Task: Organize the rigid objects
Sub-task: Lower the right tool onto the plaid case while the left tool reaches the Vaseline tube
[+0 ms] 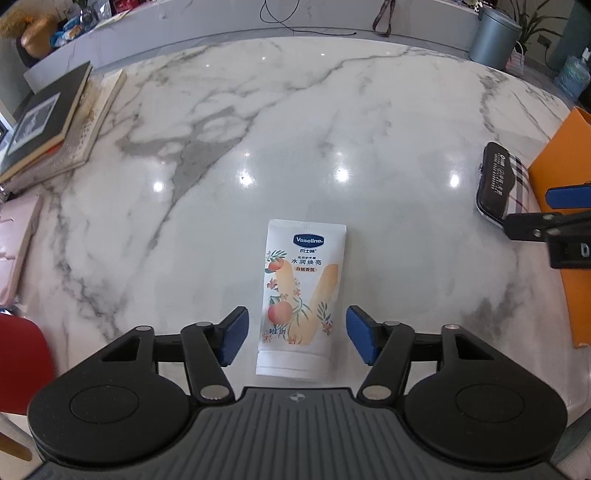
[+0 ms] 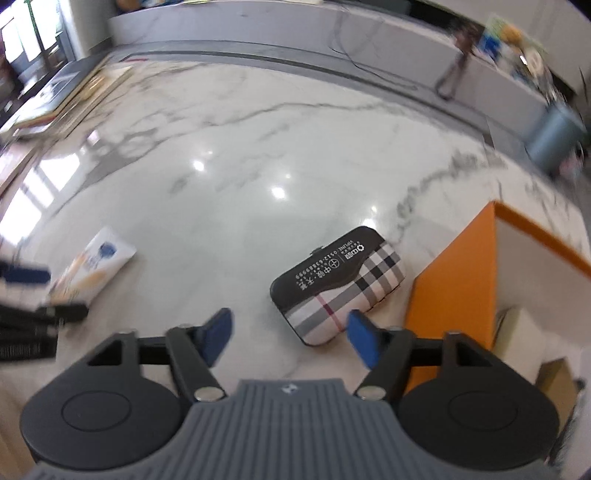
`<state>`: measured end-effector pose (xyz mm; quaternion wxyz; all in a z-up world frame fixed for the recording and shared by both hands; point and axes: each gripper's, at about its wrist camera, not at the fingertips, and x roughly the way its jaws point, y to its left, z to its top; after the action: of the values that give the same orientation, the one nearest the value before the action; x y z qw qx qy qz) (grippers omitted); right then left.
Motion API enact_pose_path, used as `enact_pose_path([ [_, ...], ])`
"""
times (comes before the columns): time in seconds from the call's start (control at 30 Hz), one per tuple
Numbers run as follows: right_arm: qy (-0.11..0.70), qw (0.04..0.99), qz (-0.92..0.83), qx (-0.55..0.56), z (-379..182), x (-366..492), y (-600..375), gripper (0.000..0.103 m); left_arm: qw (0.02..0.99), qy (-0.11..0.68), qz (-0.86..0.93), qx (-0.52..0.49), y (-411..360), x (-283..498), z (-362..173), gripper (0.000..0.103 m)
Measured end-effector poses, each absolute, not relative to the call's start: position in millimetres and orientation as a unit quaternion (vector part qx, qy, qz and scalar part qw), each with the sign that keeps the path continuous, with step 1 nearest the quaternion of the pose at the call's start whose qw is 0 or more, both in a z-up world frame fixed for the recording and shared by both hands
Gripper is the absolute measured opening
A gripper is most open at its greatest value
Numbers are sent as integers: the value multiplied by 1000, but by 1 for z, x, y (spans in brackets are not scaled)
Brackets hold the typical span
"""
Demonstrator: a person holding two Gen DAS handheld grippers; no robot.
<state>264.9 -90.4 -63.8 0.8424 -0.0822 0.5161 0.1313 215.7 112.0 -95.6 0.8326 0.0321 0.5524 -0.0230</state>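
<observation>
A white Vaseline hand-cream tube [image 1: 301, 295] lies flat on the marble table, cap end toward me. My left gripper [image 1: 295, 334] is open, its blue pads on either side of the tube's lower half, apart from it. A black and plaid case [image 2: 338, 284] lies on the table beside an orange box [image 2: 454, 288]. My right gripper [image 2: 288, 338] is open just in front of the case's near end, not touching it. The case also shows in the left wrist view [image 1: 498, 181], and the tube shows in the right wrist view [image 2: 92, 266].
A stack of books [image 1: 55, 122] lies at the table's far left, with a pink item [image 1: 14, 243] nearer. A red chair [image 1: 22, 354] stands at the left edge. A grey bin [image 1: 493, 35] stands beyond the table. The orange box [image 1: 565, 236] is open, with small boxes inside.
</observation>
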Motion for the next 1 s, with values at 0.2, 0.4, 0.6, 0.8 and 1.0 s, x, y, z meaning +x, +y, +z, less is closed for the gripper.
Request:
enact_pose_path([
  [0.2, 522, 849, 70, -47, -75, 279, -84, 78, 832, 553, -32, 17, 114, 223, -103, 54],
  [0.4, 530, 848, 17, 0, -85, 290, -86, 78, 840, 541, -32, -7, 120, 227, -106, 53],
  [0.6, 532, 846, -23, 25, -94, 299, -85, 79, 847, 531, -29, -19, 123, 229, -105, 53],
  [0.8, 534, 844, -44, 27, -105, 307, -82, 80, 850, 526, -29, -30, 128, 229, -105, 53],
  [1.0, 530, 847, -14, 15, -106, 312, -83, 70, 851, 524, -30, -31, 130, 227, -105, 53],
])
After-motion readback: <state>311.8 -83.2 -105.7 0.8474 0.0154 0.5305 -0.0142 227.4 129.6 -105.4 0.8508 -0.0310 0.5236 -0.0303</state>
